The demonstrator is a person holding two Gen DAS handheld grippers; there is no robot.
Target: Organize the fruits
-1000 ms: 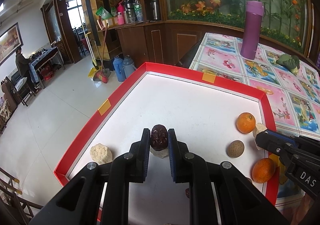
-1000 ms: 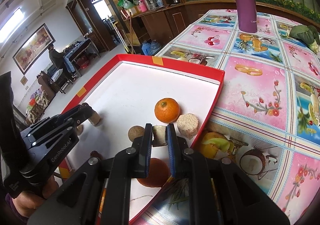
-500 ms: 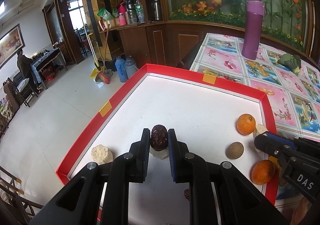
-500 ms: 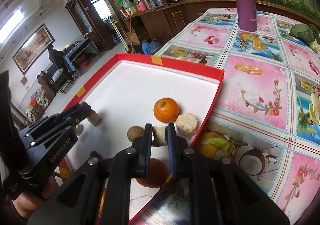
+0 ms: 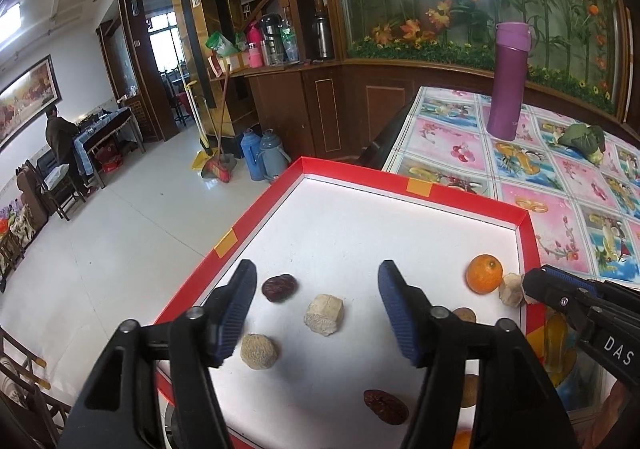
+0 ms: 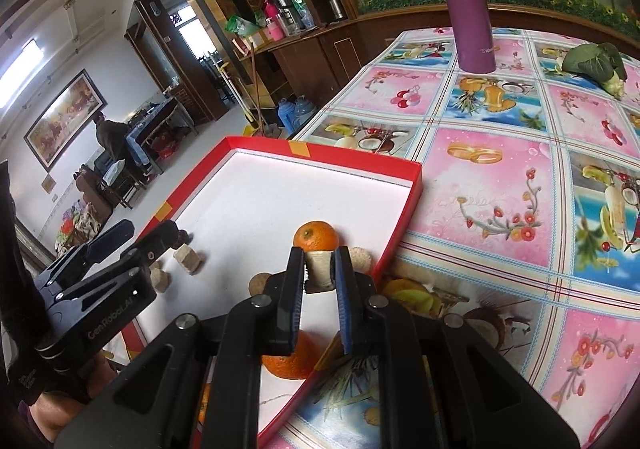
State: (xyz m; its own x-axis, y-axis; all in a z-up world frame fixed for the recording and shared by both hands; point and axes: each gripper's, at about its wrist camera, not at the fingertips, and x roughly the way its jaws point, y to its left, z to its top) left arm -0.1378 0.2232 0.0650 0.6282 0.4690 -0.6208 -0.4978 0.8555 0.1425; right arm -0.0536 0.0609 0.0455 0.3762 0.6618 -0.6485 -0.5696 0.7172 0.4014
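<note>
My left gripper [image 5: 316, 281] hangs open over the near left part of the red-rimmed white tray [image 5: 460, 198]. Between and below its fingers lie a dark red date [image 5: 280, 288], a beige chunk [image 5: 324, 315] and a rough beige ball [image 5: 259, 352]. A second date [image 5: 386, 406] lies nearer me. My right gripper [image 6: 319, 255] is shut on a pale beige chunk [image 6: 319, 272], just in front of an orange [image 6: 316, 236] by the tray's right wall [image 6: 404, 209]. Beside it sit another beige piece [image 6: 360, 258] and a brown round fruit [image 6: 259, 283]. A second orange [image 6: 288, 363] is partly hidden under the right gripper.
The tray sits at the corner of a table with a pink fruit-print cloth [image 6: 500, 177]. A tall purple flask [image 6: 468, 1] and a green leafy vegetable [image 6: 592, 61] stand farther back. Left of the tray the table ends above a tiled floor [image 5: 120, 241]. A person [image 5: 58, 137] stands far off.
My left gripper has opened and let go of the dark red date, which now lies on the tray left of the beige chunk. The right gripper stays shut on its chunk.
</note>
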